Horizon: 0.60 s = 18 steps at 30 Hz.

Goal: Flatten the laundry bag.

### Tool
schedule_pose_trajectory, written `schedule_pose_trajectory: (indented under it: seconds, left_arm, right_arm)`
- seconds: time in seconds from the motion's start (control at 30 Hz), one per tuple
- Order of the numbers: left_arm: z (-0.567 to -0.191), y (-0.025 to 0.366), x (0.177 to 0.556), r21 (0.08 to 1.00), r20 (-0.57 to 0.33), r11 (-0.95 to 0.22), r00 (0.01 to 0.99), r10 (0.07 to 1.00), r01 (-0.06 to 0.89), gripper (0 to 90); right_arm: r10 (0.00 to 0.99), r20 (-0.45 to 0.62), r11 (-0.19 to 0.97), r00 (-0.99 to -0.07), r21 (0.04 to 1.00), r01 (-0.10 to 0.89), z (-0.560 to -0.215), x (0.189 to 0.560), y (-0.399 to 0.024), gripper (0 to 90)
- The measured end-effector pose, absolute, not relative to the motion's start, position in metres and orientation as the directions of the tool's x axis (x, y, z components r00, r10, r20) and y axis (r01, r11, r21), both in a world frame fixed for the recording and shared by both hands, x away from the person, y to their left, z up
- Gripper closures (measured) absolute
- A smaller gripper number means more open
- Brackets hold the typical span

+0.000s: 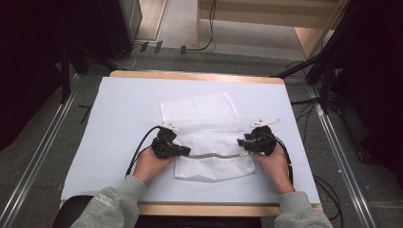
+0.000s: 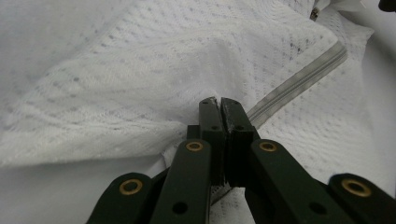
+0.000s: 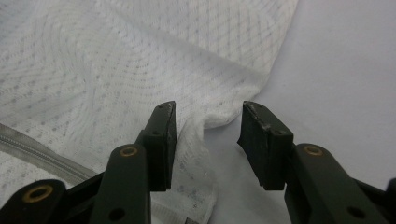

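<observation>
White covering spreads over the table (image 1: 119, 142), whose wooden edge shows along the near and far sides; grey floor with metal rails runs on both sides of it.

White mesh bag (image 1: 209, 137) lies flat near the middle of the table, a little toward the person's side. Its far part looks smooth and folded; its near part is open-weave netting. In the left gripper view the mesh (image 2: 140, 70) bunches into soft ridges running toward the jaws.

Grey zipper (image 1: 216, 155) runs across the near part of the bag, roughly from one gripper to the other, with a slight wave along it. In the left gripper view the zipper tape (image 2: 299, 79) runs diagonally away from the jaw tips toward the upper right.

Left gripper (image 1: 183, 151) sits at the left end of the zipper, held low over the table by the person's left hand (image 1: 149, 166). Its jaws are pressed together, pinching the bag fabric where the zipper tape meets them (image 2: 220, 105); mesh puckers toward the tips.

Right gripper (image 1: 243, 142) sits at the right end of the zipper, held by the right hand (image 1: 275, 166). Its jaws stand spread (image 3: 208, 109), with a fold of the bag's edge lying between them; the pads do not press it. Bare table covering shows to the right of that fold.
</observation>
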State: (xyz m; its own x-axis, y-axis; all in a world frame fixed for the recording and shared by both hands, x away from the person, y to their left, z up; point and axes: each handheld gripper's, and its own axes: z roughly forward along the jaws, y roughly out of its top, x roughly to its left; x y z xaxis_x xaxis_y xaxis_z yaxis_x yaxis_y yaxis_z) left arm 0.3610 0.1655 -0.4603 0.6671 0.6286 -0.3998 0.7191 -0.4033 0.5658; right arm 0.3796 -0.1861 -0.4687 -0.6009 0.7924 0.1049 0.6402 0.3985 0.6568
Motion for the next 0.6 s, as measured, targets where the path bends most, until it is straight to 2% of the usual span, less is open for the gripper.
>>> schedule_pose_trajectory:
  seconds: [0.03, 0.13, 0.2, 0.4, 0.6]
  left_arm:
    - [-0.457, 0.170, 0.361, 0.568, -0.404, -0.397, 0.665, 0.629, 0.721, 90.0]
    - [-0.448, 0.182, 0.360, 0.567, -0.425, -0.372, 0.648, 0.632, 0.735, 90.0]
    - [-0.443, 0.190, 0.358, 0.560, -0.424, -0.375, 0.644, 0.637, 0.739, 90.0]
    - [-0.434, 0.212, 0.347, 0.545, -0.448, -0.367, 0.632, 0.633, 0.754, 89.9]
    - [-0.437, 0.229, 0.323, 0.525, -0.468, -0.371, 0.624, 0.626, 0.766, 89.1]
  right_arm:
    - [0.793, 0.108, 0.396, -0.599, 0.656, 0.642, -0.470, 0.380, -0.186, 60.6]
    - [0.775, 0.151, 0.397, -0.614, 0.639, 0.658, -0.468, 0.378, -0.183, 79.8]
    - [0.761, 0.162, 0.414, -0.628, 0.625, 0.662, -0.467, 0.376, -0.179, 84.8]
    - [0.738, 0.182, 0.428, -0.649, 0.617, 0.660, -0.460, 0.364, -0.165, 86.6]
    - [0.713, 0.200, 0.435, -0.672, 0.626, 0.647, -0.454, 0.343, -0.153, 82.5]
